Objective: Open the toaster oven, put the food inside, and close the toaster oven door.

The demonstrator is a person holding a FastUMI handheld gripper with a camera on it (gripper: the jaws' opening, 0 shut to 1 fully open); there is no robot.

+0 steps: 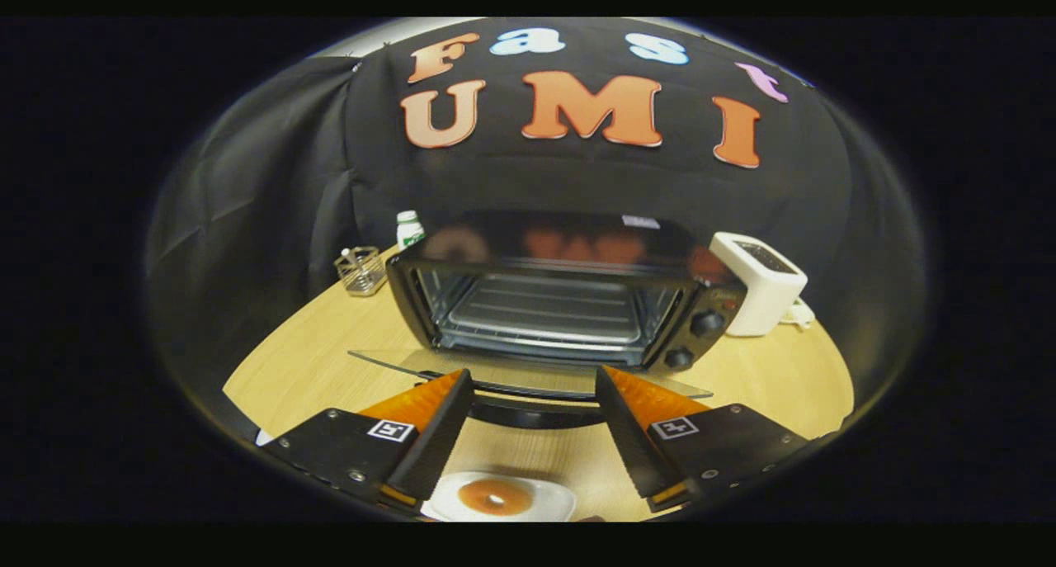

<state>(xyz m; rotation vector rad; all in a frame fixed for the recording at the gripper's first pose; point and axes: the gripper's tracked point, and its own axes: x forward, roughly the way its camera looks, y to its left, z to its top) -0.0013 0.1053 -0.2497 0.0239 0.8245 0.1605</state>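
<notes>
Toaster oven point(561, 303) sat toward the back of the wooden surface point(330, 361) with its glass door point(528, 375) already dropped flat toward you, so you could see straight onto the wire rack point(544, 311) inside, and nothing was on it. Your tool point(535, 389) was spread wide with nothing in it, its fingertips hanging just over the front edge of that open door, one on each side of the door handle point(536, 412). Food-wise, the donut point(495, 496) was still on its white plate point(551, 498) on the surface, down between and under the fingers, not touched by either one. Two knobs point(706, 323) ran down the oven's right-hand panel. Off to that side a white toaster point(763, 285) stood right beside the oven, and on the other side were a small wire basket point(361, 270) and a white bottle point(409, 229).
</notes>
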